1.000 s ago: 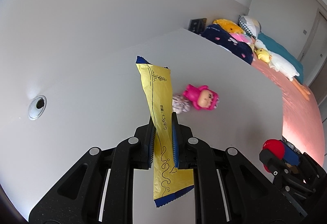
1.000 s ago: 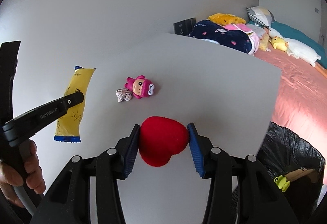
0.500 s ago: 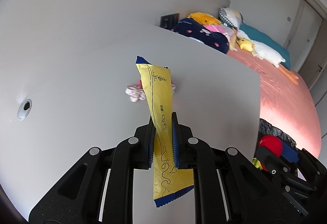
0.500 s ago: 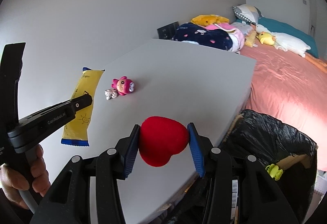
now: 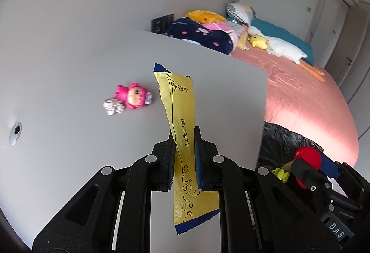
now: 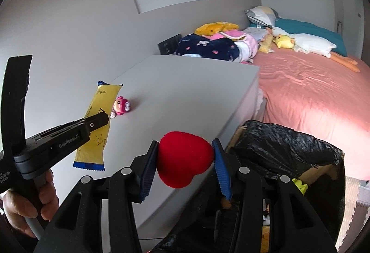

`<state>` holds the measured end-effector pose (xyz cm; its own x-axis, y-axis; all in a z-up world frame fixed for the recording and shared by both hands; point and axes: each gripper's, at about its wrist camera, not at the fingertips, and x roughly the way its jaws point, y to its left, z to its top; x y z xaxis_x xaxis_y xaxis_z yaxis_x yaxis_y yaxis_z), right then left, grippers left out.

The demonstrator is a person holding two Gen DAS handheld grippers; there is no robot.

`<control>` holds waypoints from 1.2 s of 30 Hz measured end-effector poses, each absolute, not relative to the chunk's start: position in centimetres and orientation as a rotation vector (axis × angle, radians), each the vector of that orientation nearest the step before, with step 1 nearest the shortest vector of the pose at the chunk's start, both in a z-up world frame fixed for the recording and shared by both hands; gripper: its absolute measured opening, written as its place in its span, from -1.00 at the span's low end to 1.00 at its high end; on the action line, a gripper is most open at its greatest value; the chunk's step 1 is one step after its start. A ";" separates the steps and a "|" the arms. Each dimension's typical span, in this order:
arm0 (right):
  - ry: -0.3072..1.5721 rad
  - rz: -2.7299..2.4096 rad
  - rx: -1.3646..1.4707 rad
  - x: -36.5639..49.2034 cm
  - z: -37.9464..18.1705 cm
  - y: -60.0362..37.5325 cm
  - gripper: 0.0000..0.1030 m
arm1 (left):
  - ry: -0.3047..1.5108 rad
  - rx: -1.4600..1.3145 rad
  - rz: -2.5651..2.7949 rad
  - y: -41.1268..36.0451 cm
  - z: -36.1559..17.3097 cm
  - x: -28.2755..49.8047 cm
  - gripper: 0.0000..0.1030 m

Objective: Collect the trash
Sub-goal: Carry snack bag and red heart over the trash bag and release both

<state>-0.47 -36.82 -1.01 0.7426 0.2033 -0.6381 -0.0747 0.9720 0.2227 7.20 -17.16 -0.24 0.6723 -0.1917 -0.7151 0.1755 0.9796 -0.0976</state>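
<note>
Between the left tool's [image 5: 184,156] blue pads sits a yellow wrapper [image 5: 179,128], pinched tight at about mid-length; the tool is clamped on it. The wrapper stands nearly upright, its blue-edged top end above the pads, the lower blue-edged end hanging down behind them, clear of the grey counter [image 5: 219,91]. Ahead and left of this tool, a pink doll [image 5: 133,98] lies on the counter, touching a small crumpled silver-white ball [image 5: 113,106]. Further left, a round cable hole [image 5: 15,130] is set in the counter top.

The right tool [image 6: 186,160] grips a red heart-shaped plush [image 6: 183,157], both blue pads pressing its sides. It hangs over the counter's near edge, just beside a bin lined with a black bag [image 6: 286,149] lying right of and below the tool. A small green toy [image 6: 300,184] shows inside the bin. Left of the right tool, a hand [image 6: 27,204] holds the left tool's grip, wrapper in its pads.

Beyond the counter, a bed with a pink sheet [image 6: 312,96] carries a dark blue blanket [image 6: 208,48], a yellow plush [image 6: 216,27], a white goose plush [image 6: 309,44] and a pillow [image 6: 262,13].
</note>
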 end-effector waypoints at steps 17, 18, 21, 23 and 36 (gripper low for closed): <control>0.681 -0.015 0.252 -3.4 -0.6 -44.6 -0.07 | 0.826 0.077 -0.385 -25.1 -0.9 5.3 -0.74; 0.678 -0.029 0.254 -3.6 -0.5 -45.2 -0.07 | 0.828 0.084 -0.399 -25.6 -0.9 5.1 -0.74; 0.669 -0.067 0.270 -4.2 -0.4 -46.8 -0.07 | 0.834 0.103 -0.440 -26.8 -1.0 4.7 -0.74; 0.666 -0.091 0.278 -4.5 -0.4 -47.7 -0.07 | 0.842 0.118 -0.474 -27.7 -1.2 4.3 -0.74; 0.603 -0.270 0.353 -6.5 0.1 -53.0 0.68 | 0.871 0.251 -0.596 -31.1 -3.0 2.8 0.88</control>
